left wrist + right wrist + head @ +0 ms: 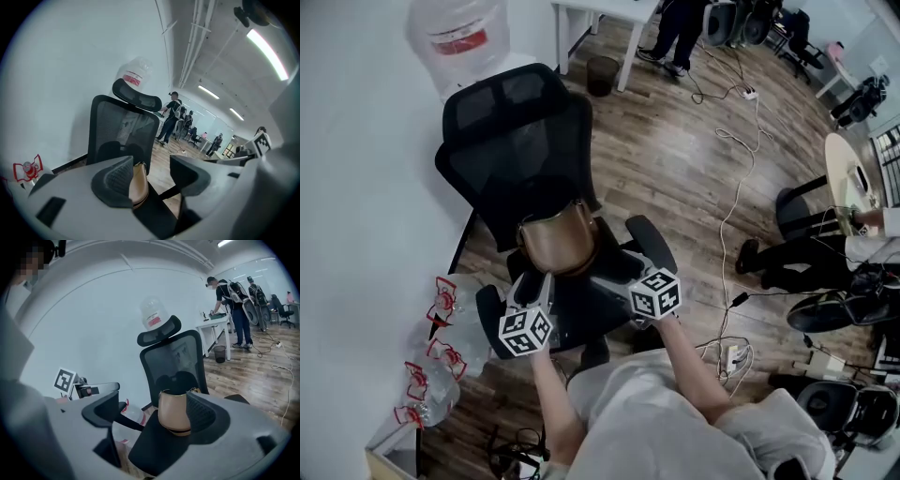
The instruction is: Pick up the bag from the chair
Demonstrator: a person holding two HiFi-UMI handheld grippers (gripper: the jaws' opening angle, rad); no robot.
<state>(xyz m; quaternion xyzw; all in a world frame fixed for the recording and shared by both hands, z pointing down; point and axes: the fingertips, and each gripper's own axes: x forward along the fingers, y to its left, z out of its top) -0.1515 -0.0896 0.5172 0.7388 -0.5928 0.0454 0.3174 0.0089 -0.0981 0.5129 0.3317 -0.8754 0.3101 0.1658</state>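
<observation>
A tan leather bag (558, 239) stands upright on the seat of a black mesh office chair (520, 150). Both grippers hover just in front of it, over the seat's front edge. My left gripper (532, 283) is open; in the left gripper view the bag (139, 186) shows beside the inner face of the left-hand jaw, with the gap otherwise empty. My right gripper (614, 277) is open too; in the right gripper view the bag (172, 412) sits in front of the right-hand jaw, against the chair back (173, 362). Neither gripper holds anything.
A water dispenser bottle (459, 33) stands behind the chair by the wall. Several empty jugs with red handles (441, 314) lie left of the chair. Cables and a power strip (729, 356) trail over the wooden floor. A bin (602, 73), white table and people are further off.
</observation>
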